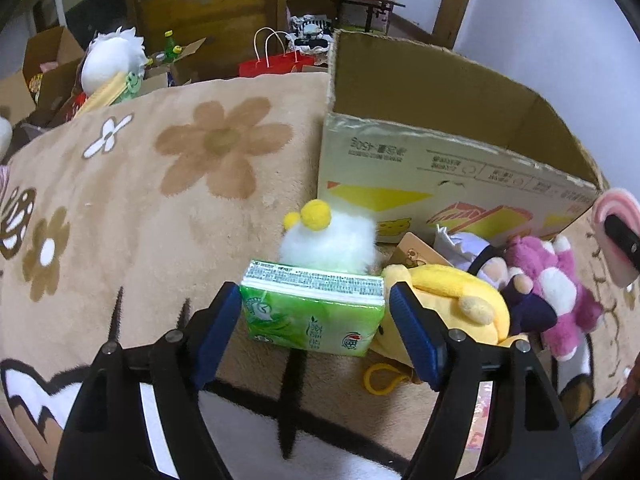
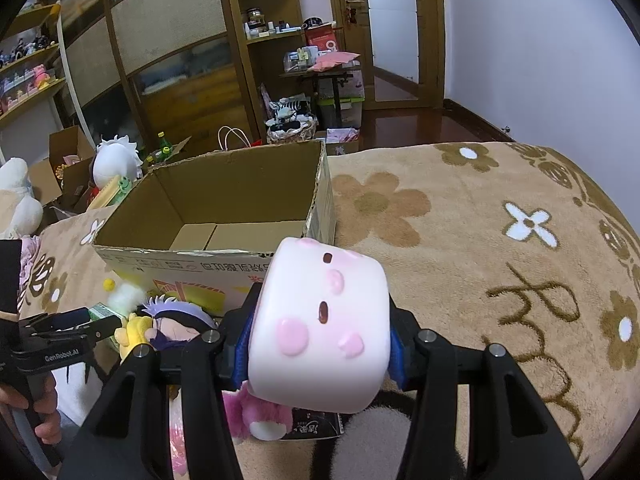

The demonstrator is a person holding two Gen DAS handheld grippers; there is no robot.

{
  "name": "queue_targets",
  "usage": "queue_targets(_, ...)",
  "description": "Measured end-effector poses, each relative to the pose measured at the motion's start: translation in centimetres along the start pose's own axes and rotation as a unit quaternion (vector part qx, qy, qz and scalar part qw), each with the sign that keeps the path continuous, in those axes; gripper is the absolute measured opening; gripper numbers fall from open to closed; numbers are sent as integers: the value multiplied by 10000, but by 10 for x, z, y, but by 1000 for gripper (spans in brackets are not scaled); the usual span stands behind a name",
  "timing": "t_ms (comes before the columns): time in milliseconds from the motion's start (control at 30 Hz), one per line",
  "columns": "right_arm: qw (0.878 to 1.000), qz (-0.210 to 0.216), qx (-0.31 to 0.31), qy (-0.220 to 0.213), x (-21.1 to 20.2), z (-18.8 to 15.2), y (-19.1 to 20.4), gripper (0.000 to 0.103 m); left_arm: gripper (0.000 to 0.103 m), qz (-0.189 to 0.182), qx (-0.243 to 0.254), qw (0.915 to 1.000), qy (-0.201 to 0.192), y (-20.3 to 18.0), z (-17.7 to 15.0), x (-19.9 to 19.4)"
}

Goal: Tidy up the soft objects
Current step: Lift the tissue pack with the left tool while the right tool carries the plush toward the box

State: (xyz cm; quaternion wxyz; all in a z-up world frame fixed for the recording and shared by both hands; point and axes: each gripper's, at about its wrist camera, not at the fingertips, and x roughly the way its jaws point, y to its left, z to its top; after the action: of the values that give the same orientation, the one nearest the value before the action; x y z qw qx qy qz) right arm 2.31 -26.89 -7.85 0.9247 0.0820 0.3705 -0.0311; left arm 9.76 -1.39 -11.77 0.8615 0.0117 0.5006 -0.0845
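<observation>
My left gripper (image 1: 314, 312) is shut on a green tissue pack (image 1: 316, 312), held just above the flowered blanket. Behind it lie a white fluffy toy with yellow pompoms (image 1: 328, 240), a yellow plush (image 1: 452, 300), a dark-haired doll (image 1: 492, 268) and a pink plush (image 1: 556, 292). My right gripper (image 2: 320, 336) is shut on a white squishy cube with pink spots (image 2: 324, 324), held near the front right corner of the open cardboard box (image 2: 224, 204), which looks empty. The box (image 1: 440, 160) stands right of centre in the left wrist view.
The beige flowered blanket (image 2: 500, 260) covers the surface. Beyond its far edge stand cardboard boxes with toys (image 1: 52, 72), a red paper bag (image 1: 276, 64), shelves and a small cluttered table (image 2: 328, 68). The left gripper shows at the left of the right wrist view (image 2: 72, 326).
</observation>
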Motion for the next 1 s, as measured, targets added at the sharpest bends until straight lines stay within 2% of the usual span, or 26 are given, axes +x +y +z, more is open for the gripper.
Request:
queue_targets(333, 9999, 82, -33, -50, 2, 2, -1, 55, 70, 78, 174, 9995, -244, -5, -4, -10)
queue_targets(500, 9999, 40, -44, -148, -1, 3, -2, 55, 70, 160, 23, 9966, -807, 1, -4, -42)
queue_targets(700, 9992, 2, -7, -399, -13, 10, -3, 55, 70, 198, -99, 9845, -1739, 7, 6, -88)
queue_targets(1000, 9950, -1, -183, -982, -33, 31, 8, 55, 70, 5, 283, 9736, -2267, -15, 44, -107)
